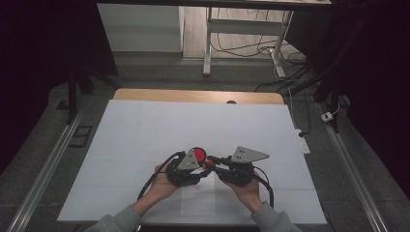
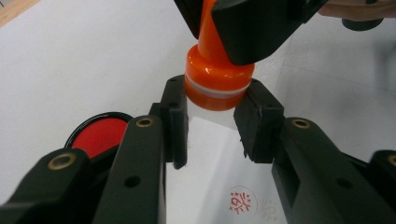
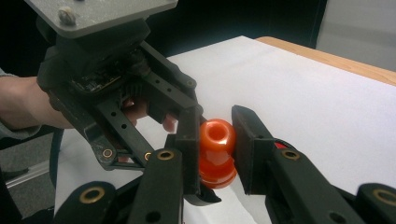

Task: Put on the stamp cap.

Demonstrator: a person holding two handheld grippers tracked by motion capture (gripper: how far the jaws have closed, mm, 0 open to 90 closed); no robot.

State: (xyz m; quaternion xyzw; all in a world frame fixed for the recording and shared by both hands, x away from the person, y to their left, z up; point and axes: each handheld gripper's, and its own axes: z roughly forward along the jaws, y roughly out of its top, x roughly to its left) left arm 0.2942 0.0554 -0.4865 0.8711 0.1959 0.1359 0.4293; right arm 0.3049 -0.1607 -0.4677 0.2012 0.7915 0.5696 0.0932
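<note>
I hold both claws close together near the front middle of the worktop [image 1: 145, 125], my forearms coming in from the near edge and angling inward so the two tools meet tip to tip. My left hand [image 1: 162, 186] wraps the body of the left claw [image 1: 205, 164] from below and behind, with the grey plate on top tilted toward the right. My right hand [image 1: 246, 188] cups the right claw [image 1: 209, 166] the same way, its plate facing up and slightly left.

Between them sits the orange stamp [image 2: 218, 77], lifted off the white sheet. In the left gripper view my left claw [image 2: 211, 119] pinches the stamp's wide lower collar, a pad pressed against each side. In the right gripper view my right claw [image 3: 215, 151] clamps the stamp's [image 3: 216, 151] narrower handle end, one pad on each flank, and the left claw's body hangs just beyond it.

The red ink pad [image 1: 198, 154] lies on the sheet just beyond the left claw, and it shows at lower left in the left gripper view [image 2: 100, 135]. A red stamped mark [image 2: 242, 201] sits on the paper below the stamp.
</note>
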